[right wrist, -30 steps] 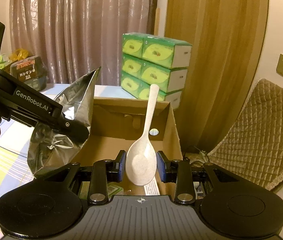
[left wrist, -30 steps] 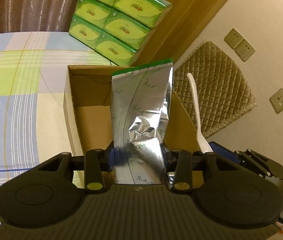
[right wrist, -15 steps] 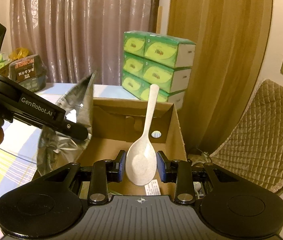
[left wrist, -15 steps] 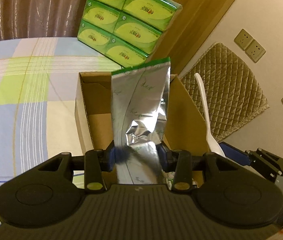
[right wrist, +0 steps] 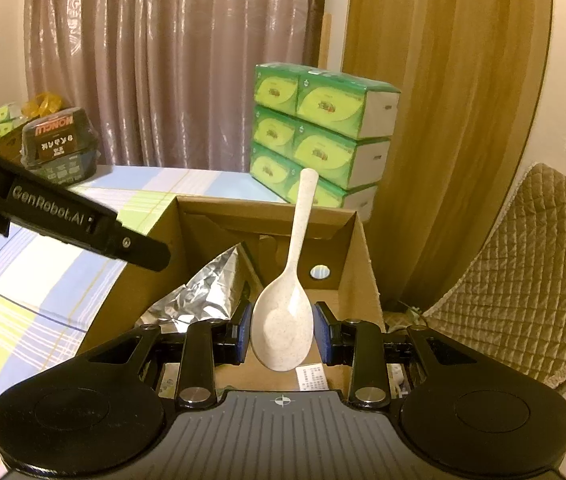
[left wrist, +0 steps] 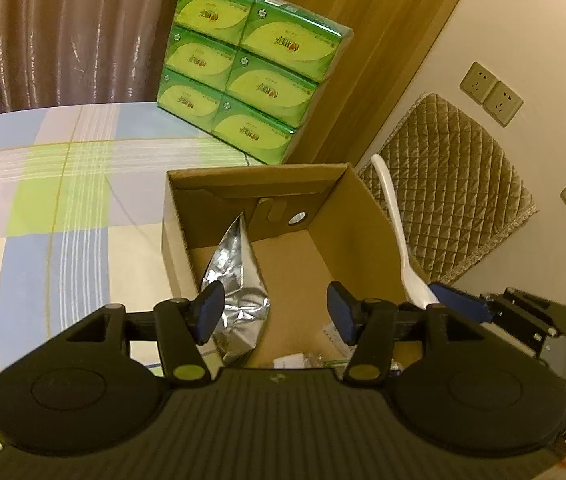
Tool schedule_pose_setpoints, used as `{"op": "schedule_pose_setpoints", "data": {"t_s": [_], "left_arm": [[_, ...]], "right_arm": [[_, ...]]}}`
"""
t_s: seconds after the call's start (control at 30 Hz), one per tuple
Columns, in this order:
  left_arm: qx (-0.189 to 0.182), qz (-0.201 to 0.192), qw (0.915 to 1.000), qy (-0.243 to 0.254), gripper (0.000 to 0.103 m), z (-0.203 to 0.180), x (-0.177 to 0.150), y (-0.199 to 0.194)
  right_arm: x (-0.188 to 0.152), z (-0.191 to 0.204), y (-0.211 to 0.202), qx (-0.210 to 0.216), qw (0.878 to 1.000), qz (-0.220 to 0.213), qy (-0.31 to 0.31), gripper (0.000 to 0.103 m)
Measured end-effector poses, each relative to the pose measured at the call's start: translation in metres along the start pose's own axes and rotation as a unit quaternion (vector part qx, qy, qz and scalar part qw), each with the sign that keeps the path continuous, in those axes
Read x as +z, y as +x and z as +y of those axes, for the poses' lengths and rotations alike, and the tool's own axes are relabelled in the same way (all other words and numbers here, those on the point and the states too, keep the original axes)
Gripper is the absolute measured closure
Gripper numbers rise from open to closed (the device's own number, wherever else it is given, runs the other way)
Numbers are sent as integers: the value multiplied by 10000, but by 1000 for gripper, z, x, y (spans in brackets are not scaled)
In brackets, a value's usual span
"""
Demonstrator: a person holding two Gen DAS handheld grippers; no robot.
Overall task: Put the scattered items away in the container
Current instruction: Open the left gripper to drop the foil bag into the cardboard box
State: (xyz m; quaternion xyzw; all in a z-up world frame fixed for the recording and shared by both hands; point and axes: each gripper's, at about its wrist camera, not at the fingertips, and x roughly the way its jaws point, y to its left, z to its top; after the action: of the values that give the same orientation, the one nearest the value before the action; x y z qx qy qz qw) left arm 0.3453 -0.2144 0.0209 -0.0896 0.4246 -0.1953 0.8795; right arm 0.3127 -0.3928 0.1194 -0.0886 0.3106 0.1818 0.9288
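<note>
Opening over the cardboard box [left wrist: 335, 216], the left gripper [left wrist: 273, 314] frees the foil pouch [left wrist: 239, 292] inside it; the right gripper [right wrist: 282, 334] clamps the spoon [right wrist: 283, 324] above the box, awaiting deposit.

"GenRobot.AI" on left gripper [right wrist: 83, 224] (white txt).

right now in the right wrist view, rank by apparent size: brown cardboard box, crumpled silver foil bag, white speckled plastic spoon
1. Brown cardboard box
2. Crumpled silver foil bag, partly hidden
3. White speckled plastic spoon, nearest the camera, so bag versus spoon is unsure.
</note>
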Motion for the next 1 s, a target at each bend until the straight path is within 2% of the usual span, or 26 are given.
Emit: {"op": "schedule_pose_setpoints", "data": {"t_s": [0.17,0.23,0.47,0.7,1.0], "left_arm": [[140,10,9998,132,42,3,-9,-2],[226,-9,9995,224,36,3,-12,-5],[397,-52,9985,371,27,10,-18,-10],[604,-181,9969,468,7,13,-22,-13],[756,-295,9958,428,3,25,-28,-17]], "right_arm": [[3,3,2,21,10000,-5,-25,73],[5,4,4,31,10000,-5,-36,73],[8,8,9,57,10000,20,-68,73],[9,10,14,75,9999,73,-90,73],[14,11,19,81,9999,68,-99,73]]}}
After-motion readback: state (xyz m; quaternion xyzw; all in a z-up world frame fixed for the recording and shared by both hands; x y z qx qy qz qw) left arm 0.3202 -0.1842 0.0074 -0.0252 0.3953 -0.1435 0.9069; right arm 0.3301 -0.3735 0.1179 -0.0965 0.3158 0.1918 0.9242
